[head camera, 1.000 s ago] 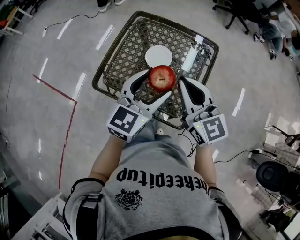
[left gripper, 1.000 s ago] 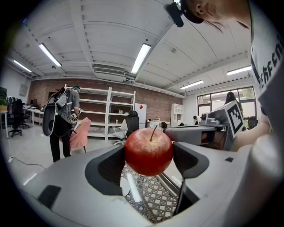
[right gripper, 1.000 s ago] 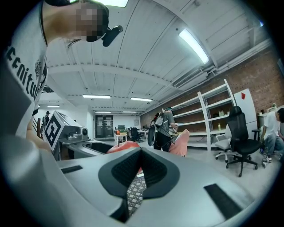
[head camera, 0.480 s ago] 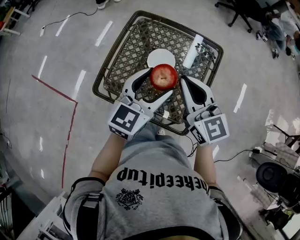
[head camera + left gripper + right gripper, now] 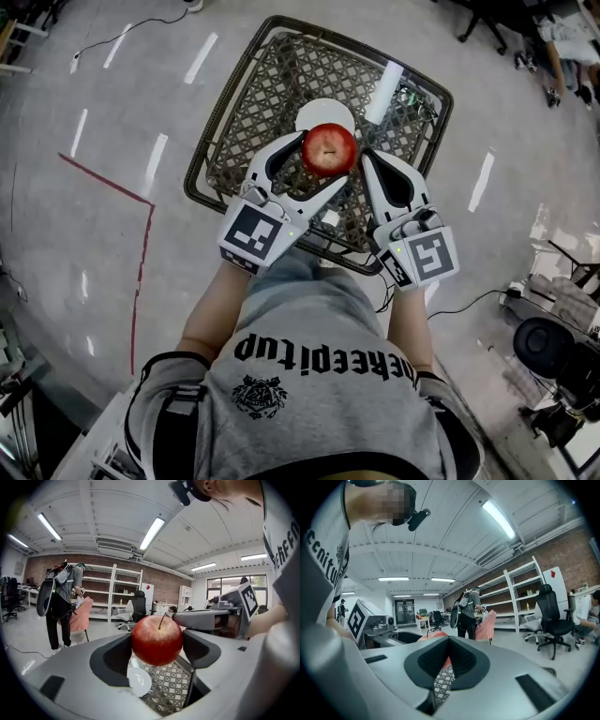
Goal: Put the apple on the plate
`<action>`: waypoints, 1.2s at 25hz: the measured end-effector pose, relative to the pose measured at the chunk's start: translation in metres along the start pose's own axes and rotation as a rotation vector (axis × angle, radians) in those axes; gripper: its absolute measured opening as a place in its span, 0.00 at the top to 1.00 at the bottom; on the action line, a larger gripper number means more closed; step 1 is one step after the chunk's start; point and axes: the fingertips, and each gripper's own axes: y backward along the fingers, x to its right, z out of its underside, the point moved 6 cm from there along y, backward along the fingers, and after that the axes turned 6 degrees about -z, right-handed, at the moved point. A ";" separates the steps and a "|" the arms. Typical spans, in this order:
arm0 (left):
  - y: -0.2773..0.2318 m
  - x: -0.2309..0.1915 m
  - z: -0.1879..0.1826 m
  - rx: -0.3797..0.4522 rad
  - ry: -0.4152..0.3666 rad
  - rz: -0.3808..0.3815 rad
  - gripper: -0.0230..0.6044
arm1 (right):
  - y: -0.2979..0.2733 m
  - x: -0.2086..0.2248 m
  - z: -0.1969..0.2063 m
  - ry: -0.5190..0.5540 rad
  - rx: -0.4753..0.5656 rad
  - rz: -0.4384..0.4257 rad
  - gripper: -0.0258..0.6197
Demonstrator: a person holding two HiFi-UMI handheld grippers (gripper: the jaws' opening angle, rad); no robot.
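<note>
- Left gripper (image 5: 322, 165): clamped on the apple (image 5: 329, 148), one jaw on each side of the fruit, stem end up.
- Apple position: held in the air above the table (image 5: 246, 122). In the head view it sits over the near edge of the plate (image 5: 319, 110) and does not rest on it.
- Plate: white and round, lying flat on the lattice top of the table. In the head view the apple covers its near part.
- Left gripper view: shows the grip directly. The apple (image 5: 157, 639) is pressed between the two dark pads of the left gripper (image 5: 157, 645). The plate (image 5: 139, 681) lies below and slightly left of the apple, clear of it — a vertical gap the head view does not reveal.
- Right gripper (image 5: 368, 157): just right of the plate and close beside the apple. Whether it touches the apple cannot be determined.
- Right gripper view: the right gripper (image 5: 448, 641) is closed on itself with nothing between the jaws. Only a red sliver of the apple (image 5: 433, 636) shows behind them, and the plate is out of sight in this view.
- White cylinder (image 5: 385, 88): lies on the table to the right of the plate, apart from it — visible in the head view only.
</note>
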 end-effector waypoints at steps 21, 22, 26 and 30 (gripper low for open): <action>-0.054 -0.027 0.027 -0.074 -0.010 0.107 0.37 | -0.023 0.037 0.022 -0.031 -0.053 0.105 0.96; -0.055 -0.028 0.028 -0.079 -0.012 0.110 0.37 | -0.023 0.038 0.023 -0.031 -0.057 0.106 0.96; -0.059 -0.028 0.032 -0.093 -0.020 0.111 0.37 | -0.023 0.039 0.026 -0.037 -0.069 0.106 0.96; -0.066 -0.028 0.042 -0.097 -0.014 0.104 0.37 | -0.023 0.044 0.038 -0.045 -0.086 0.106 0.96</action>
